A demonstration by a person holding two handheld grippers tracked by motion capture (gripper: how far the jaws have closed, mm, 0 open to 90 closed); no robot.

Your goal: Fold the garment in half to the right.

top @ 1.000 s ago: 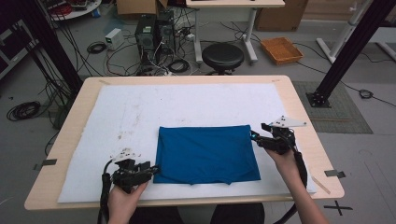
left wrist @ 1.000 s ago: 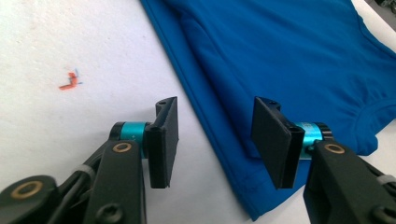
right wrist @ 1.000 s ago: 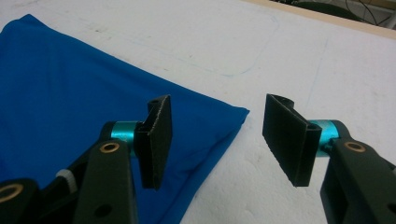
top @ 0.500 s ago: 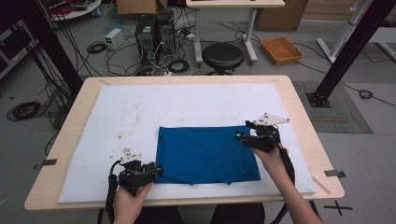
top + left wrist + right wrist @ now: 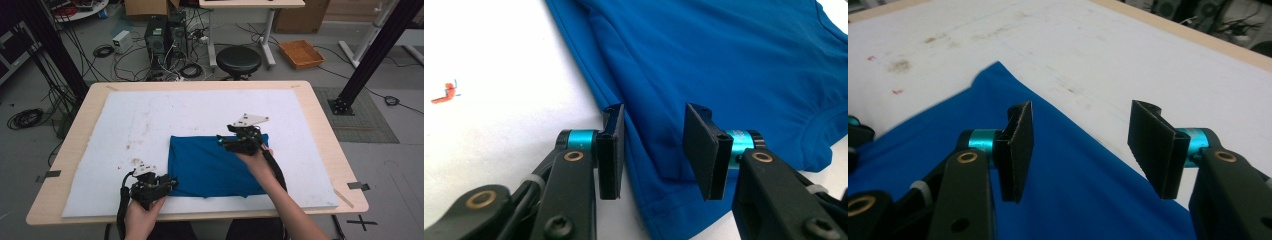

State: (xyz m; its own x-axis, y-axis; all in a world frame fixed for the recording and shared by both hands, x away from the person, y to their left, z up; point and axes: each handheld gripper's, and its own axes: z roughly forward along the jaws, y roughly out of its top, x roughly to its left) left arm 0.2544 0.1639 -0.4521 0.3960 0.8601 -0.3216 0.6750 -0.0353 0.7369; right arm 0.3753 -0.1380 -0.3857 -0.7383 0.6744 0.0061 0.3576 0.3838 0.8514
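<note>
Two grippers sat over the blue cloth (image 5: 212, 165), which lay flat on the white mat (image 5: 150, 120) of the worktop. Left gripper (image 5: 654, 150) at its near-left corner, fingers apart, hem between them, probably unpinched. Right gripper (image 5: 1078, 150) above the far edge, fingers wide, empty.

Folded shirt (image 5: 212, 165) lies on mat (image 5: 150, 120) covering worktop (image 5: 320, 130), toward near edge, slightly right of centre. Left hand-held gripper (image 5: 167, 184) at shirt's near left corner, jaws straddling the hem there. Right hand-held gripper (image 5: 225, 142) over shirt's far edge, right part. Stool (image 5: 238, 60) on the floor behind worktop; crate (image 5: 301, 53) to stool's right.
</note>
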